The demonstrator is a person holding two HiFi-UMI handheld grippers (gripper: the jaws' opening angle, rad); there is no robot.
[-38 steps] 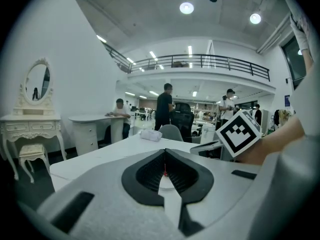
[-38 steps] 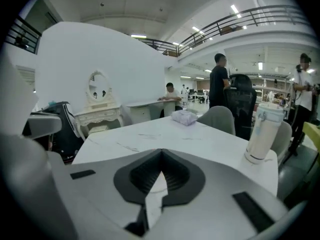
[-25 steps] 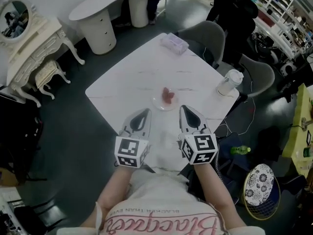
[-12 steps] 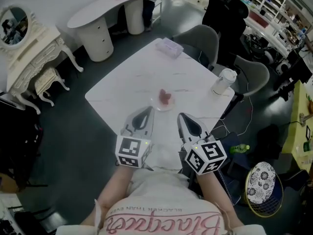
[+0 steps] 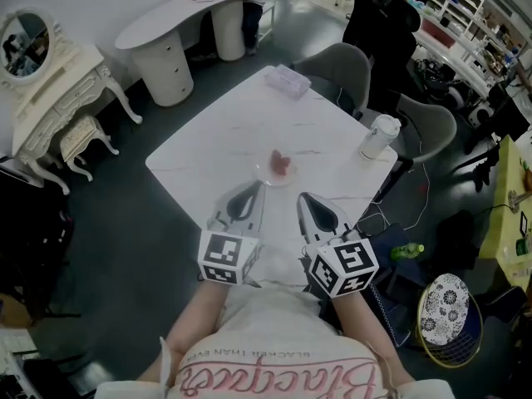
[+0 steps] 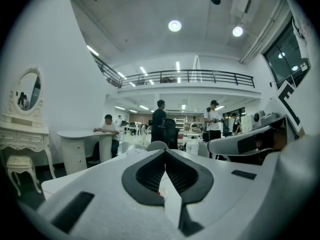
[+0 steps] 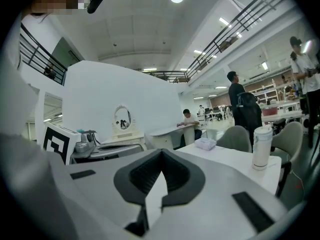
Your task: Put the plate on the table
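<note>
A small clear plate (image 5: 277, 169) with red pieces on it rests on the white square table (image 5: 218, 140), just past both grippers. My left gripper (image 5: 253, 188) is held low over the near part of the table, its tip just short of the plate's left side. Its jaws are shut with nothing in them (image 6: 165, 158). To the right of it my right gripper (image 5: 305, 199) points at the plate's near right side, also shut and empty (image 7: 161, 157). Neither gripper touches the plate.
A white lidded tumbler (image 5: 378, 137) stands near the table's right corner, and a tissue pack (image 5: 287, 81) lies at the far corner. Two grey chairs (image 5: 345, 66) stand along the far right edge. A white dressing table with a mirror (image 5: 46, 77) is off to the left.
My right gripper has drawn slightly back and left, closer to the left one. The left gripper and the plate have stayed where they were.
</note>
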